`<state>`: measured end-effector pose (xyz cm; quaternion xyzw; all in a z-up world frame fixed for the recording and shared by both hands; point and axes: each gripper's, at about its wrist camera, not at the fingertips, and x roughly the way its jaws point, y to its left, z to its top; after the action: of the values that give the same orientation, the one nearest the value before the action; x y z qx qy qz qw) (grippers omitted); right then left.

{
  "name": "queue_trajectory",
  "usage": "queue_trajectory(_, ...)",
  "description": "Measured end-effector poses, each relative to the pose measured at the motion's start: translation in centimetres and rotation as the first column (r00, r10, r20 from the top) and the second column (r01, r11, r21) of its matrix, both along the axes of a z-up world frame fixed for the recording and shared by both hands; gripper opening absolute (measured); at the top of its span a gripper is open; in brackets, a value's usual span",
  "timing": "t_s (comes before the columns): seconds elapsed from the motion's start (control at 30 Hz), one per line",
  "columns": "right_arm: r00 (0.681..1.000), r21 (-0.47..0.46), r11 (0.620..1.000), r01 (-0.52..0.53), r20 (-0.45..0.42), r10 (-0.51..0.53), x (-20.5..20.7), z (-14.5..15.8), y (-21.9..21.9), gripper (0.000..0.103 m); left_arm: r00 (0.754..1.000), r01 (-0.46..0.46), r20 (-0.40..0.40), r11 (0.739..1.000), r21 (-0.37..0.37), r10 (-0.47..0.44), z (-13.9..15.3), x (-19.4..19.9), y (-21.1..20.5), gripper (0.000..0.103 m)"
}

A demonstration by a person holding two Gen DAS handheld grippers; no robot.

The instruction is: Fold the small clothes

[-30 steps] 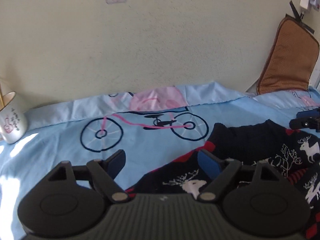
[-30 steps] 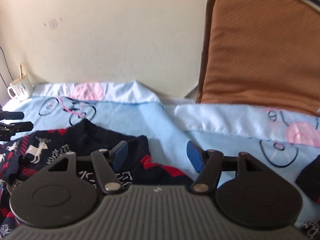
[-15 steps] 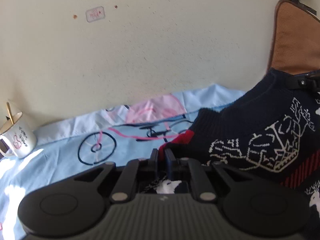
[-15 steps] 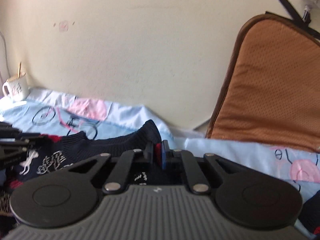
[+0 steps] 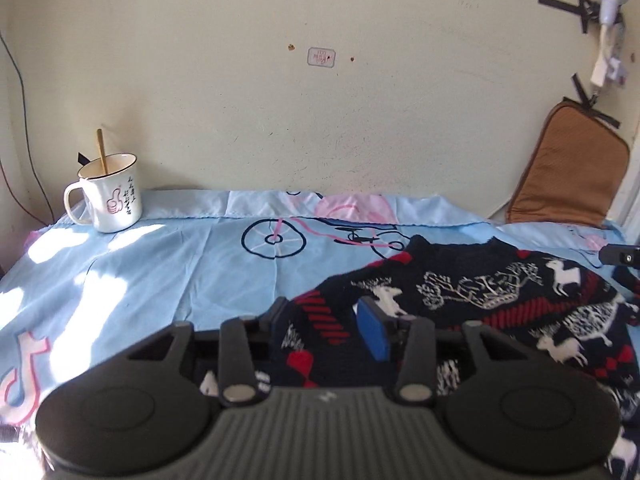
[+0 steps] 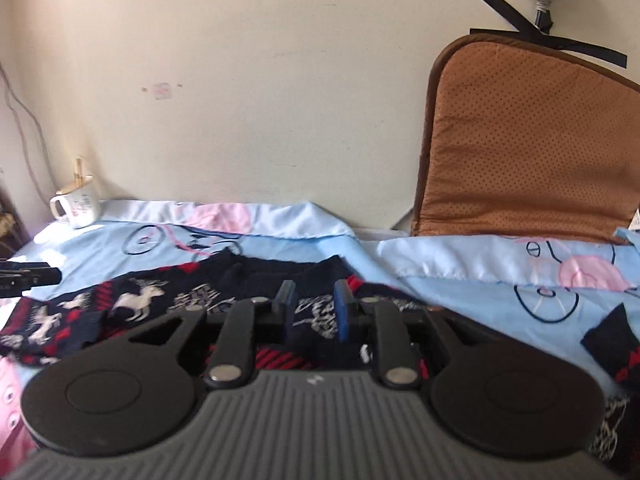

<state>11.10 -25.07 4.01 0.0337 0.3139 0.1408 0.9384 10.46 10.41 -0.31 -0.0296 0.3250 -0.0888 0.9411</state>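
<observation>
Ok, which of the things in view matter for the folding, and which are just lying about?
For the job:
- navy knitted sweater with white reindeer and red stripes
- left gripper, open over the sweater
- right gripper, open over the sweater

Lying about:
- white enamel mug with a thumbs-up print, holding a wooden stick
- brown perforated seat cushion, leaning on the wall
- light blue bicycle-print sheet

— What is seen between the fingers of the left gripper (image 5: 326,322)?

— Its jaws are held apart over a dark knitted sweater (image 5: 492,304) patterned with white deer and red stripes, which is spread ahead and to the right on a light blue sheet (image 5: 160,268).

— And farther off?

— A white mug (image 5: 110,198) is stood far ahead to the left by the wall; a brown cushion (image 5: 568,176) is leaned far right.
</observation>
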Motion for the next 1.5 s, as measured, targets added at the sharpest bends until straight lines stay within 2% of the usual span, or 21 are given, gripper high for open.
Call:
queue_trajectory(0.17,0.977,-0.015,0.978,-0.209,0.025,0.21,-7.9,0.4,4.1,0.031,0.999,0.046,-0.022,0.995,-0.083,-0.048,-0.9,-6.5,1.9,0.044)
queue_trajectory(0.27,0.918,-0.037,0.917,-0.396,-0.006,0.396,-11.3,-0.2,8.0,0.033,0.998,0.043,-0.038,0.994,-0.101,-0.047,-2.2,-9.0,2.1,0.044)
queue_trajectory(0.37,0.847,-0.049,0.848,-0.528,-0.094,0.522,-13.2,-2.2,11.7,0.037,0.998,0.028,-0.058,0.989,-0.146,-0.036,-3.4,-11.4,2.7,0.044)
queue_trajectory(0.43,0.828,-0.127,0.819,-0.56,-0.13,0.546,-13.8,-3.7,14.1,0.045,0.997,0.023,-0.071,0.984,-0.179,-0.036,-4.1,-12.8,3.1,0.044)
queue_trajectory(0.47,0.834,-0.221,0.805,-0.551,-0.133,0.535,-14.2,-4.7,15.6,0.051,0.996,0.024,-0.078,0.982,-0.189,-0.04,-4.5,-13.5,3.2,0.044)
queue_trajectory(0.53,0.841,-0.348,0.77,-0.534,-0.124,0.527,-14.2,-6.4,17.4,0.052,0.995,0.032,-0.087,0.98,-0.197,-0.05,-5.0,-14.6,3.2,0.045)
queue_trajectory(0.6,0.843,-0.393,0.756,-0.523,-0.105,0.528,-14.1,-7.3,17.9,0.041,0.994,0.04,-0.09,0.98,-0.197,-0.059,-5.4,-15.7,3.3,0.046)
queue_trajectory(0.63,0.851,-0.42,0.753,-0.507,-0.107,0.514,-13.6,-7.2,18.2,0.013,0.994,0.042,-0.087,0.98,-0.195,-0.06,-5.4,-16.1,3.6,0.046)
queue_trajectory(0.67,0.854,-0.399,0.764,-0.507,-0.112,0.508,-13.0,-6.5,18.2,0.012,0.995,0.04,-0.081,0.98,-0.195,-0.057,-5.4,-16.6,3.9,0.046)
queue_trajectory(0.73,0.858,-0.239,0.824,-0.513,-0.106,0.503,-11.8,-3.4,17.4,0.012,0.997,0.023,-0.064,0.979,-0.204,-0.037,-5.2,-17.4,4.8,0.047)
queue_trajectory(0.8,0.856,-0.065,0.855,-0.515,-0.082,0.51,-10.5,0.3,16.7,0.012,0.999,-0.015,-0.049,0.974,-0.225,0.004,-4.8,-17.8,6.2,0.048)
queue_trajectory(0.9,0.846,0.193,0.845,-0.498,-0.105,0.523,-7.5,3.4,16.3,0.014,0.998,-0.06,-0.03,0.958,-0.279,0.054,-4.3,-18.3,8.3,0.049)
queue_trajectory(0.97,0.849,0.311,0.84,-0.445,-0.15,0.506,-4.9,2.5,16.3,0.029,0.997,-0.074,-0.027,0.95,-0.303,0.068,-4.2,-18.3,9.0,0.051)
queue_trajectory(1.0,0.845,0.316,0.846,-0.43,-0.19,0.5,-3.7,1.4,16.7,0.038,0.997,-0.079,-0.029,0.948,-0.308,0.073,-4.1,-18.1,9.1,0.053)
queue_trajectory(1.03,0.869,0.27,0.885,-0.378,-0.226,0.44,-3.0,0.3,16.9,0.049,0.997,-0.08,-0.033,0.948,-0.309,0.074,-4.1,-18.0,9.1,0.053)
queue_trajectory(1.07,0.899,0.217,0.92,-0.326,-0.23,0.373,-3.0,-0.4,16.6,0.048,0.997,-0.076,-0.035,0.949,-0.307,0.068,-4.1,-17.9,9.0,0.055)
queue_trajectory(1.13,0.916,0.204,0.925,-0.321,-0.183,0.358,-3.9,-0.6,15.2,0.048,0.998,-0.057,-0.032,0.953,-0.299,0.05,-4.1,-17.7,8.5,0.063)
queue_trajectory(1.2,0.939,0.193,0.934,-0.302,-0.11,0.326,-6.3,0.2,12.8,0.048,0.999,-0.025,-0.027,0.955,-0.295,0.018,-4.2,-17.4,7.8,0.079)
queue_trajectory(1.27,0.958,0.184,0.945,-0.271,-0.044,0.284,-8.5,1.0,9.9,0.048,1.0,0.01,-0.021,0.956,-0.294,-0.018,-4.3,-16.9,6.9,0.085)
queue_trajectory(1.37,0.986,0.161,0.973,-0.166,-0.004,0.168,-11.8,1.1,5.0,0.05,0.996,0.059,-0.04,0.956,-0.286,-0.073,-4.6,-15.7,5.1,0.086)
queue_trajectory(1.5,0.999,0.118,0.993,-0.023,-0.046,0.028,-15.4,-1.4,-0.4,0.055,0.986,0.112,-0.087,0.959,-0.262,-0.139,-5.5,-14.9,2.8,0.086)
